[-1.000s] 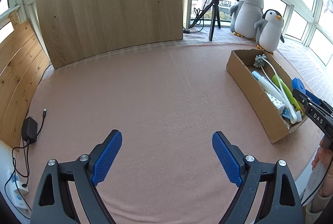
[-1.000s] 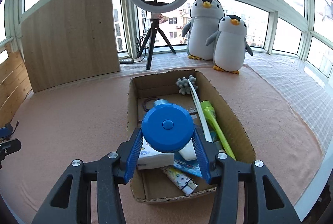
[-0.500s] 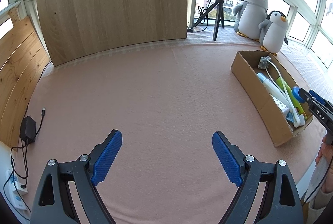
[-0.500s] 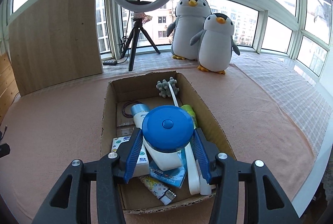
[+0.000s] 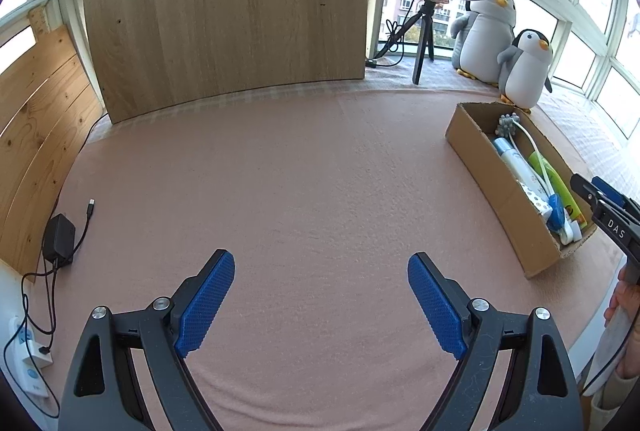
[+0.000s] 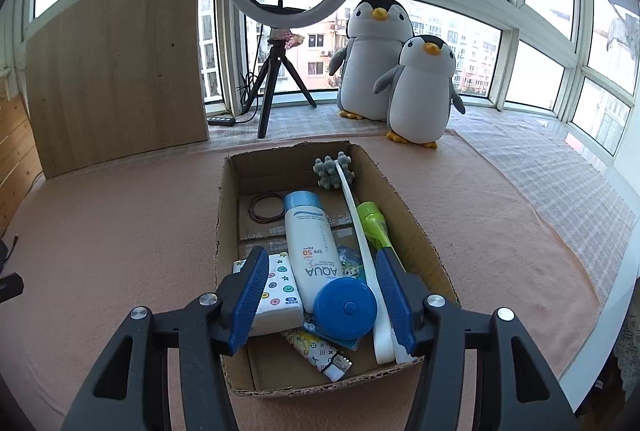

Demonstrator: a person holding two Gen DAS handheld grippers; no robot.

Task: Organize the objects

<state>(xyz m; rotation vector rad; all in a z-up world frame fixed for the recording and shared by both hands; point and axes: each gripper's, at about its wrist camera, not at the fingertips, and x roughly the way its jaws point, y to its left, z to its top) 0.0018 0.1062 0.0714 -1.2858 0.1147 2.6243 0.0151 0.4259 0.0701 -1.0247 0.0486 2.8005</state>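
The cardboard box [image 6: 404, 199] on the pink cloth [image 5: 304, 175] now holds the round blue case [image 6: 345, 307], which a second ago was clamped in the right gripper [image 6: 326, 295] above the box and now lies on the sunscreen bottle [image 6: 310, 247] and packets near the front wall; that item looks put away. The right jaws are opening, pads clear of the case on both sides, nothing held. The left gripper [image 5: 316, 305] stays wide apart and empty over bare cloth.
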